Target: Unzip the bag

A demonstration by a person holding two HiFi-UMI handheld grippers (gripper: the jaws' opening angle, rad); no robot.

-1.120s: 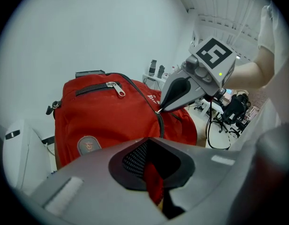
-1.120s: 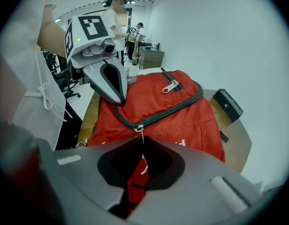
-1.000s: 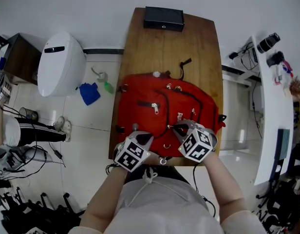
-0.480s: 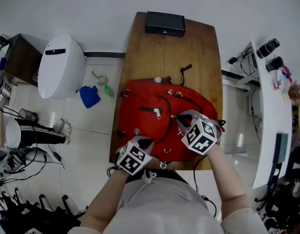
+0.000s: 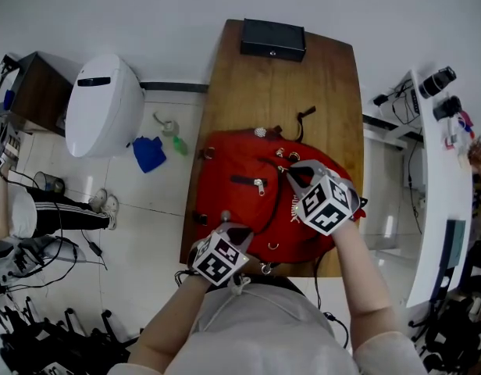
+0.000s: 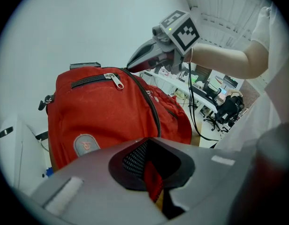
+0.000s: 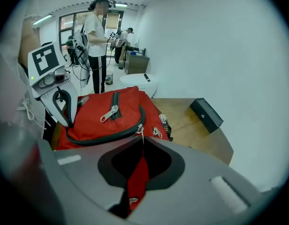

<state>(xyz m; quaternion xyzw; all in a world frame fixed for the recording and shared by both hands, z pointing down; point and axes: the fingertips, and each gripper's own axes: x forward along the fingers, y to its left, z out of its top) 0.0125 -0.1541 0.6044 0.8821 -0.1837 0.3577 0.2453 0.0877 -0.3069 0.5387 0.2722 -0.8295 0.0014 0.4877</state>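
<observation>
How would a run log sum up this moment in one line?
scene: red backpack on wooden table | left hand-held gripper: shut on backpack fabric | right hand-held gripper: shut on zipper pull

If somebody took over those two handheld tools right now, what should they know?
Left tool: shut on the red bag, on fabric at its near edge.
Right tool: shut on the red pull tab of the main zip, near the bag's far end.
The bag lies on the wooden table.
Done: both grips taken; how far the zip is open I cannot tell.
Left: probably draw the pull along the track to its end.
</observation>
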